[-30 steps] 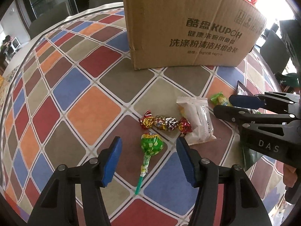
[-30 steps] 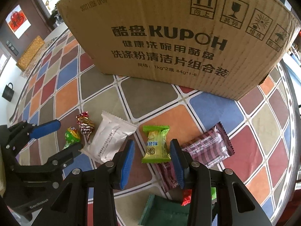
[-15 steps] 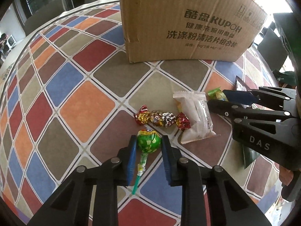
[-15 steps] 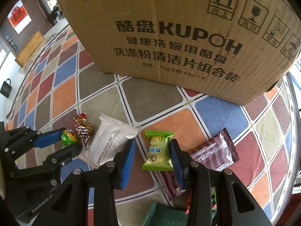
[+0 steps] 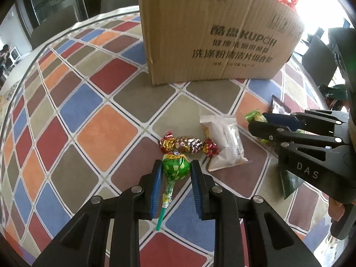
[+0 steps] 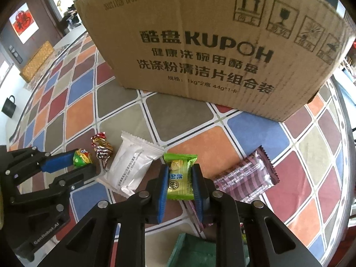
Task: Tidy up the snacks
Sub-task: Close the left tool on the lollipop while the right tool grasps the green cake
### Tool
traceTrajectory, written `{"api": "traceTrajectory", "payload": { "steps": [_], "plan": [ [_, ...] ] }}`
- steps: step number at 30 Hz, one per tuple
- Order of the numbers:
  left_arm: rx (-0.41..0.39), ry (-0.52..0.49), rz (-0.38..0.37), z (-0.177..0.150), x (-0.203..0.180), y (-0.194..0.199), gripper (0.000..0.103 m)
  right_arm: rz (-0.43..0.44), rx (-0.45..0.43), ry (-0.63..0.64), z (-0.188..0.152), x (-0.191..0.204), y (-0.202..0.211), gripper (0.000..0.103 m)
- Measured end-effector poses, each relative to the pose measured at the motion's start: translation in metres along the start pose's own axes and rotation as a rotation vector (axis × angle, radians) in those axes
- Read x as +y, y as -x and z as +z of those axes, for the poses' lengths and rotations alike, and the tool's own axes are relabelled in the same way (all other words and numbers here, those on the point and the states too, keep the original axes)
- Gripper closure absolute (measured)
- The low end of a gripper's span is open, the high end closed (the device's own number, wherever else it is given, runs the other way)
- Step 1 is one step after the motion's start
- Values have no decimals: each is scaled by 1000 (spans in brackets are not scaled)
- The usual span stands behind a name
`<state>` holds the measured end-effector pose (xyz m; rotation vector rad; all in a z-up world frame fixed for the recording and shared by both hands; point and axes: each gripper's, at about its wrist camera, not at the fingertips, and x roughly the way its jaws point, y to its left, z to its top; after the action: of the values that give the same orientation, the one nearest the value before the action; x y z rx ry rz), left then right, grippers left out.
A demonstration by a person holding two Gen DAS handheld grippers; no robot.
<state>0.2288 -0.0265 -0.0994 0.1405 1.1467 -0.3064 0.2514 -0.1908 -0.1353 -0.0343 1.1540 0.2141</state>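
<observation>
Left gripper pinches the green lollipop; right gripper fingers, just closing, clamp the green snack packet, cardboard box at 12 o'clock.

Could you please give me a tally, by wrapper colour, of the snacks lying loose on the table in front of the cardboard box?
Green wrappers: 2, the lollipop and the green packet.
Red-and-gold foil: 1, the twisted candy.
White: 1, the white packet.
Maroon striped: 1, the maroon packet.
Total: 5 snacks; the dark green bag at the near edge is not counted.
</observation>
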Motion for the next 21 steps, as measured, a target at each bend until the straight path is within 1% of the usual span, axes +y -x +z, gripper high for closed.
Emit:
{"api": "traceTrajectory", "payload": {
  "steps": [6,9,15,21],
  "plan": [
    [-46,-6,-7,5,-4,17,77,5,-47,-9,-1,-4,20,81],
    [-59,-7,-26,9,-7,24,77,13,-73,-9,-2,-5,33,81],
    [-101,-5,-38,18,-8,39,77,21,-126,2,1,-4,58,81],
    [-163,1,-51,32,-7,64,77,18,-189,3,7,-8,86,81]
  ]
}}
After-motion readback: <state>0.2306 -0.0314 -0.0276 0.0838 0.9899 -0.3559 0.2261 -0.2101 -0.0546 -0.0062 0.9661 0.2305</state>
